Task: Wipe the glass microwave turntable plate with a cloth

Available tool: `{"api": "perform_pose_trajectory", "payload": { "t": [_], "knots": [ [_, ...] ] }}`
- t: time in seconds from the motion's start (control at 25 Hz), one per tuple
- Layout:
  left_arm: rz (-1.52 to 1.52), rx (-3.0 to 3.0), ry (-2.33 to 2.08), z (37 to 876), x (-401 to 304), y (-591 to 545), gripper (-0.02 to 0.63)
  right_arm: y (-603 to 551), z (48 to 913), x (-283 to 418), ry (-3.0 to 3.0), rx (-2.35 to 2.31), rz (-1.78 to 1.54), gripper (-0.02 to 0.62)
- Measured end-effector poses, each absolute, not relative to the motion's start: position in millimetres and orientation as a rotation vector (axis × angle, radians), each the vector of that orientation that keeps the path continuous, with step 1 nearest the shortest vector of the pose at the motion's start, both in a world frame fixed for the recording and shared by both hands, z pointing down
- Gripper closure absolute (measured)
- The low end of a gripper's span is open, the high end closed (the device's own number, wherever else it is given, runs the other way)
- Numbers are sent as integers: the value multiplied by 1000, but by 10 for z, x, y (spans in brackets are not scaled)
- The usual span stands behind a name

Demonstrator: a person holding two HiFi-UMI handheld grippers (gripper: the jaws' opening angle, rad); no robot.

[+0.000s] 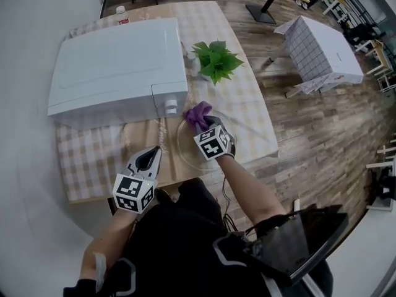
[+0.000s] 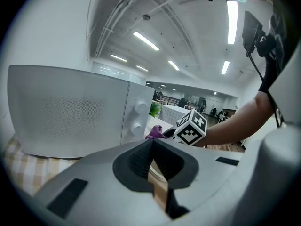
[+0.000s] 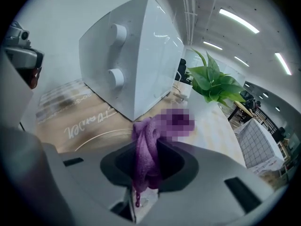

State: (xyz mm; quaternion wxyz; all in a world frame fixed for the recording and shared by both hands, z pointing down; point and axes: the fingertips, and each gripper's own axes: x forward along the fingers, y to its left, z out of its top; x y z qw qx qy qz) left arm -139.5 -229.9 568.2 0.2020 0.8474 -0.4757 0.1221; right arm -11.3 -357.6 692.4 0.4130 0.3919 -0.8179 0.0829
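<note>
Purple cloth point(image 1: 199, 114) is seen clamped in the right gripper point(image 1: 204, 122) in the head view, held over the far side of the glass turntable plate point(image 1: 180, 146). The plate lies flat on the checked table point(image 1: 86, 166), just in front of the white microwave point(image 1: 117, 67). The left gripper point(image 1: 148, 158) is held near the plate's left edge.

In the left gripper view, the jaws are shown closed tip to tip with nothing between them. The microwave and the cloth are seen beyond.

In the right gripper view, the jaws are pressed on the bunched cloth, above the plate's rim. A green plant point(image 3: 214, 81) is seen behind.
</note>
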Motion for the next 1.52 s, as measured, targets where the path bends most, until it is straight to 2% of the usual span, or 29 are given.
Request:
{"api": "perform_pose_trajectory", "payload": {
  "t": [1.52],
  "knots": [
    [264, 2441, -1318, 5482, -1421, -1839, 604, -1971, 6957, 112, -2015, 979, 241, 502]
  ]
}}
